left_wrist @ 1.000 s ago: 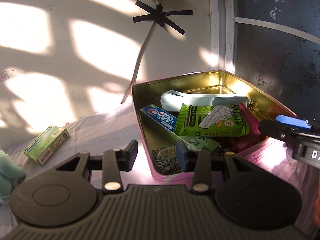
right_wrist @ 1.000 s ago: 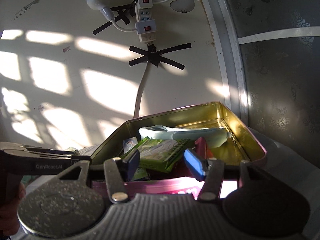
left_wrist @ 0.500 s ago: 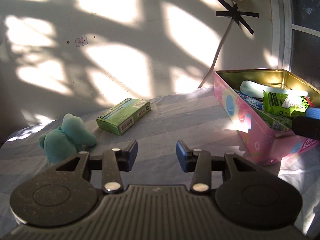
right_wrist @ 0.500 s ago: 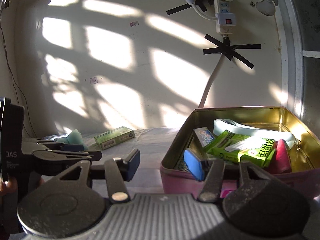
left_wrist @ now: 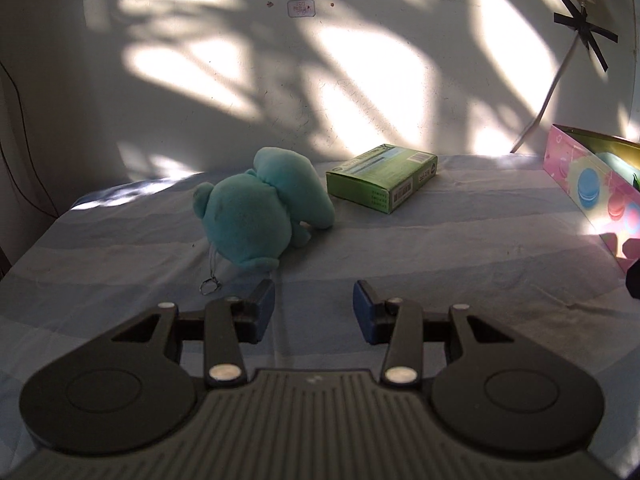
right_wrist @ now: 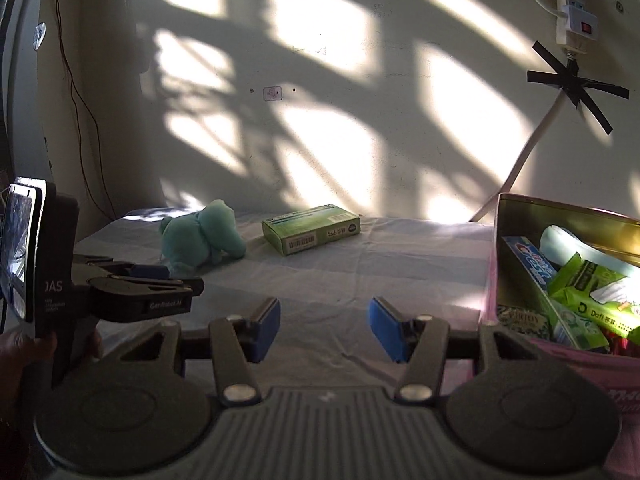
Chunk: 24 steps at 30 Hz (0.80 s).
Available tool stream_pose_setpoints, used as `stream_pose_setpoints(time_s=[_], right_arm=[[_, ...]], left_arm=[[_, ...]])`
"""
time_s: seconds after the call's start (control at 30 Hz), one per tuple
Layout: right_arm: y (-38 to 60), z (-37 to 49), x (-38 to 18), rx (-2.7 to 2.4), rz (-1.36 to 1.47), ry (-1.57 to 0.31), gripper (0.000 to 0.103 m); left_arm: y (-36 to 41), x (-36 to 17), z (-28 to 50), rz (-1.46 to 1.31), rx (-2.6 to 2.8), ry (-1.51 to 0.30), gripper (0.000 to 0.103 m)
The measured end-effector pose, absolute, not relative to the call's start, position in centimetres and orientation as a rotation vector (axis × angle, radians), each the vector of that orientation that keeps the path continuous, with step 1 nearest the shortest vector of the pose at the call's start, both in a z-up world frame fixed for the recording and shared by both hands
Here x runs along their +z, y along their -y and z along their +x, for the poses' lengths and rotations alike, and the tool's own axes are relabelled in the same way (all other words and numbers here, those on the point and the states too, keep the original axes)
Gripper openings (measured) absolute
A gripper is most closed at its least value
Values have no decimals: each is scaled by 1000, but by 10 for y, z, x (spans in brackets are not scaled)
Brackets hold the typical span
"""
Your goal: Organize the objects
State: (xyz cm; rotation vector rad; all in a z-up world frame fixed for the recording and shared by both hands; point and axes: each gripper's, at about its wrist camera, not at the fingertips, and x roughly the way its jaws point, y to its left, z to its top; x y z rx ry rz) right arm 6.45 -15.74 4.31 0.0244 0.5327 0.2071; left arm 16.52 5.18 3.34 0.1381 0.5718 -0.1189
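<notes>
Plush toy (left_wrist: 256, 208) left of carton (left_wrist: 382, 176); tin (right_wrist: 568, 280) far right, toothpaste box (right_wrist: 532, 268) seemingly inside.

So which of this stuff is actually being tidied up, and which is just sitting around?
Part of the tidying:
- teal plush toy, loose on the cloth
- green box, loose beside it
- pink tin, already holding toothpaste and a green packet
- left gripper and right gripper, both empty

Just there:
- striped cloth
- power strip and black tape on the wall

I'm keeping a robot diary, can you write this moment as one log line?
left gripper: open, empty | right gripper: open, empty | teal plush toy, green box: on bed | pink tin: part filled
</notes>
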Motion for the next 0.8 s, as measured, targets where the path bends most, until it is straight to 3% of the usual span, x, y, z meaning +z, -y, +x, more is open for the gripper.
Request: stream_pose_setpoints(time_s=[0.3,0.43,0.6,0.67,0.8], right_arm=[[109,99,25,282,-58,-585,50],[96,141,18,254,-74,-573,50],[90,228,13,171,-117,-534,62],[99,270,17,141,-47,-561,77],[122,349,18,122,192,-676,76]], left_arm=[[-127,28,188,-162,-12,-638,46],[-124,29,186,-177,-28,-630,46],[-107,26,182,-128,-99,-632,46],[-103,24,184,-120,-119,-645,46],[-102,19,188,-150,-168,-685,47]])
